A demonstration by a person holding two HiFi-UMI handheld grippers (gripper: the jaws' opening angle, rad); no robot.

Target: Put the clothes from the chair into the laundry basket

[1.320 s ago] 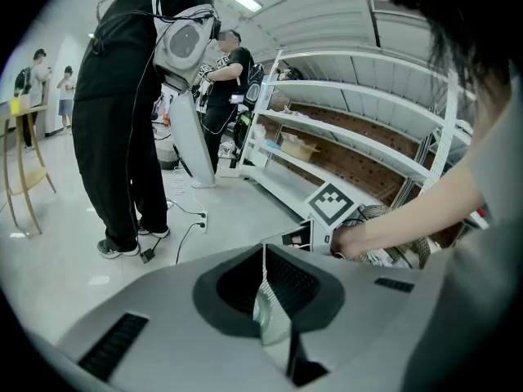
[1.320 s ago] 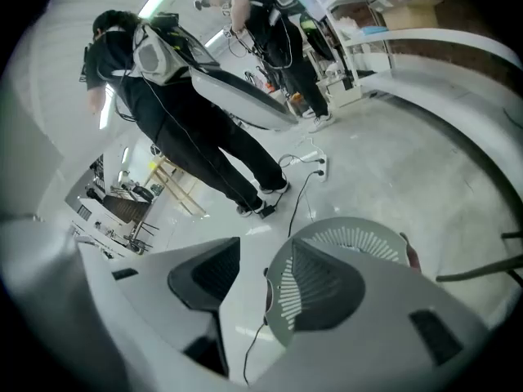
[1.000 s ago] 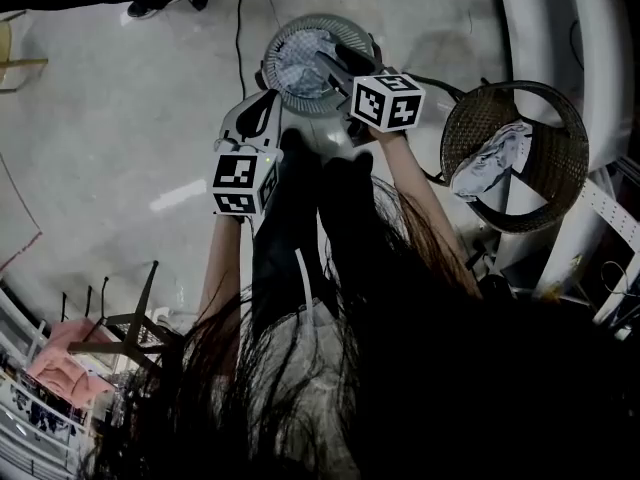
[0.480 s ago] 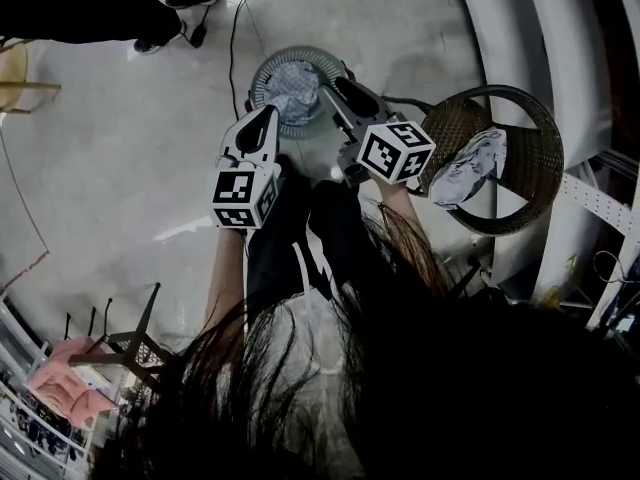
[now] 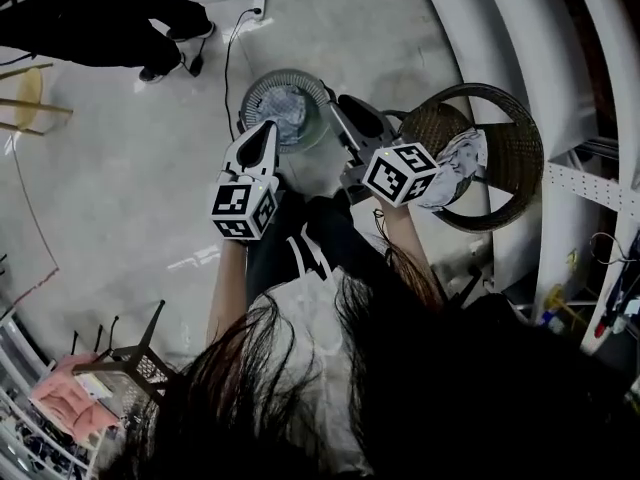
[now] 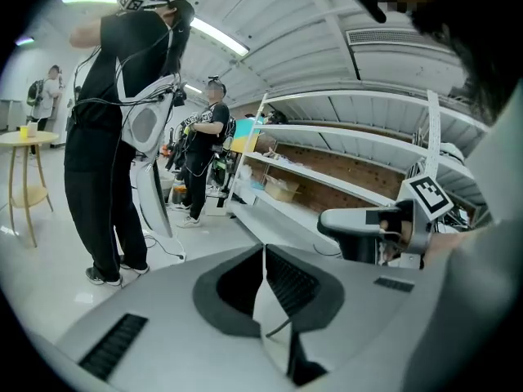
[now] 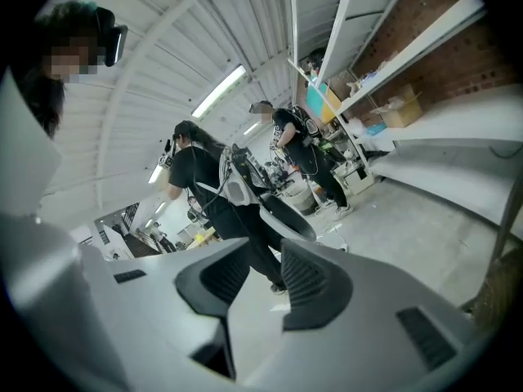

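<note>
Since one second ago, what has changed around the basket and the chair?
Both grippers rose from the laundry basket. The right gripper, earlier reaching into it, is now clear of it; its jaws have just been closing, with nothing between them. The left gripper is shut. The cloth in the basket and the garment on the chair stayed.

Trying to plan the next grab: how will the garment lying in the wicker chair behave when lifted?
Probably floppy: the garment lies crumpled in folds in the wicker chair. Likely light for its size, since the cloth looks thin. It may trail and catch on the weave when lifted.
</note>
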